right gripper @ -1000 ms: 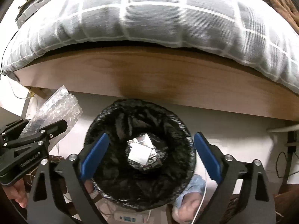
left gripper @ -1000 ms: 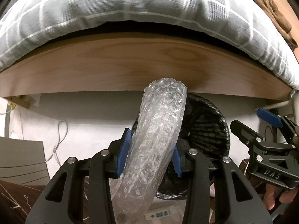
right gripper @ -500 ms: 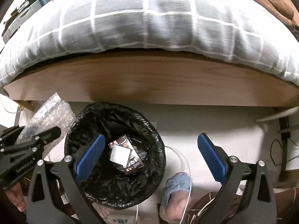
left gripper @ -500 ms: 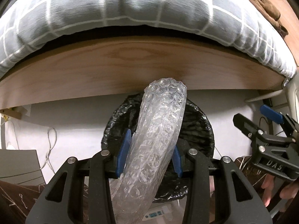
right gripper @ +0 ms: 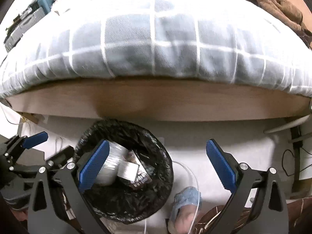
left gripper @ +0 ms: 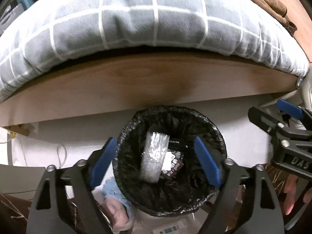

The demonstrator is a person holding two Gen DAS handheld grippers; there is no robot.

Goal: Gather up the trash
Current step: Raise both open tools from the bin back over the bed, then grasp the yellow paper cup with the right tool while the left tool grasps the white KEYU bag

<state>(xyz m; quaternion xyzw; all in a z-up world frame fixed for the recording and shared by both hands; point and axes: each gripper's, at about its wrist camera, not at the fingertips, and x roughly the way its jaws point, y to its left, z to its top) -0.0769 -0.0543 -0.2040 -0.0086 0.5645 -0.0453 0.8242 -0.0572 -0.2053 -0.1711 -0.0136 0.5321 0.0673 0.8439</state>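
left wrist view: the left gripper (left gripper: pixel 156 158) hangs over the black-lined trash bin (left gripper: pixel 218 136), its jaws spread wide apart with nothing between them. the roll of bubble wrap (left gripper: pixel 155 156) lies inside the bin, leaning lengthwise against the far-left side of the liner, with a dark printed packet (left gripper: pixel 173 164) just beside it on the right. the bin stands on the pale floor against the wooden bed frame (left gripper: pixel 136 85), under the grey checked duvet (left gripper: pixel 136 19). the right gripper (left gripper: pixel 280 124) shows at the right edge, well clear of the bin.

right wrist view: the right gripper (right gripper: pixel 156 165) is off to the right of the bin (right gripper: pixel 156 142), jaws wide apart and empty, over bare floor. the bubble wrap (right gripper: pixel 112 165) and a pale square packet (right gripper: pixel 128 172) sit in the bin, partly hidden behind the gripper's left finger. the left gripper (right gripper: pixel 37 144) shows at the left edge, jaws apart. a foot in a blue sock (right gripper: pixel 185 200) is near the bin.

judging by this, the bubble wrap is collected and both grippers are free. no other loose trash is visible on the floor here, so whether more is left cannot be told.
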